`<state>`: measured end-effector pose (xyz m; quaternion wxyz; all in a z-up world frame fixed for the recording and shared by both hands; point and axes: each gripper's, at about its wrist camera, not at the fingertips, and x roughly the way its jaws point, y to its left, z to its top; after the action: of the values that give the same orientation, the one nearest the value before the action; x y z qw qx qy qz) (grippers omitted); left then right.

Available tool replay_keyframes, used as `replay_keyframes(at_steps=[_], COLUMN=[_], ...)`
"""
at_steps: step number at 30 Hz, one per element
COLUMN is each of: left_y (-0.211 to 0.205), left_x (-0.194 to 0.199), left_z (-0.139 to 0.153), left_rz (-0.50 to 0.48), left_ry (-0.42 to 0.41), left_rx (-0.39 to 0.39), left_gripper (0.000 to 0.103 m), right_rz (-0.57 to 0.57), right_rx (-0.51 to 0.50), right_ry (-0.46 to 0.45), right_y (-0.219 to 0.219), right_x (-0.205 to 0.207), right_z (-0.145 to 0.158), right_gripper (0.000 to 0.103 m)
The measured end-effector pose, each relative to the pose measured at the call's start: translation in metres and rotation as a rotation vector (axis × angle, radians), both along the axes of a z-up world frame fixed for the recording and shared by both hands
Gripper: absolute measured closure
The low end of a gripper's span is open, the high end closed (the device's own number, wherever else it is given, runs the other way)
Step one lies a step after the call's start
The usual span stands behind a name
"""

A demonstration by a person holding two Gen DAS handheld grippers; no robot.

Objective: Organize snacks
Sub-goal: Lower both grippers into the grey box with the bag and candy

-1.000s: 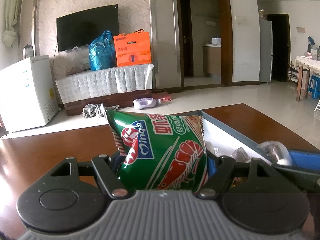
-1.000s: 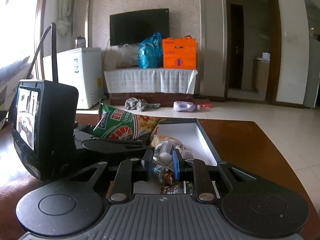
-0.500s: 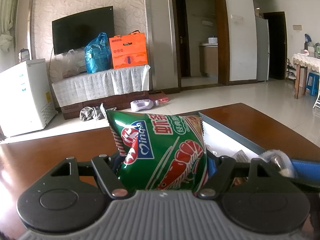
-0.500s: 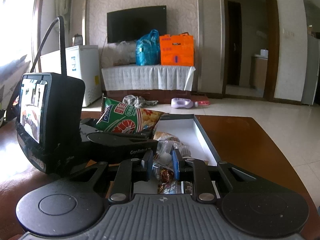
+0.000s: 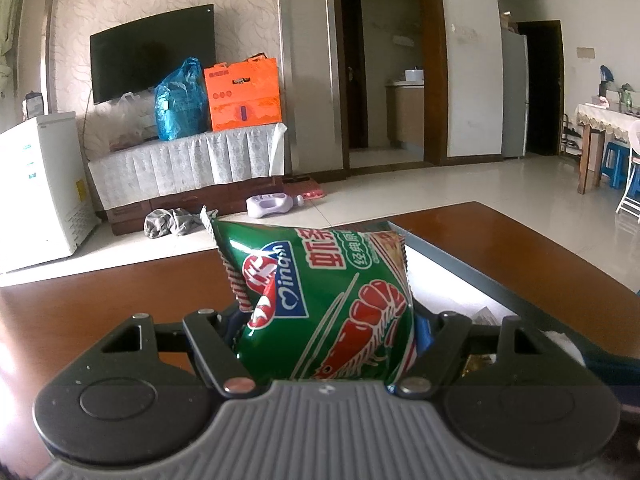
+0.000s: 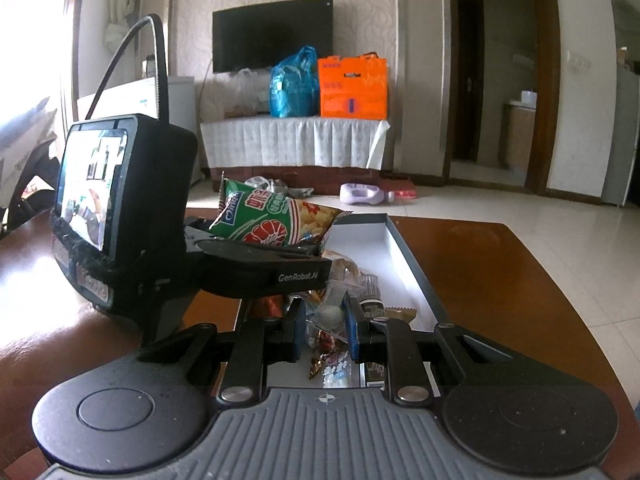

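Left wrist view: left tongs [image 5: 326,332] clamp the puffy green shrimp-chip bag [image 5: 320,300] beside the box [image 6: 404,256]; light, crushable, best gripped mid-body; right tongs [image 6: 326,330] pinch a small clear wrapper [image 6: 330,308]

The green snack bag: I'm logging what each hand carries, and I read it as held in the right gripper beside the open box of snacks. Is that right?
Not quite. The green snack bag is held in the left gripper, not the right; the left wrist view shows it clamped there. The right gripper is closed on a small clear wrapper. The rest stands: the bag is beside the open box.
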<state>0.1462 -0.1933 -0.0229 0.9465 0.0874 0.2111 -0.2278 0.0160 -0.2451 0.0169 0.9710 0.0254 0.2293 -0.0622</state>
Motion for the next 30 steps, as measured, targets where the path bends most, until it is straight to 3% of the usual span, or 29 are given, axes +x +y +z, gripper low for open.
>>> replay_keyframes(at_steps=[30], left_y=[-0.002], left_x=[0.040], left_z=[-0.010], left_rz=[-0.061], left_ry=[0.026], left_rx=[-0.041], left_gripper=[0.027], right_rz=[0.003], right_rx=[0.022], right_ry=[0.080], right_y=[0.001], right_x=[0.027], right_z=[-0.018], right_gripper=[0.081])
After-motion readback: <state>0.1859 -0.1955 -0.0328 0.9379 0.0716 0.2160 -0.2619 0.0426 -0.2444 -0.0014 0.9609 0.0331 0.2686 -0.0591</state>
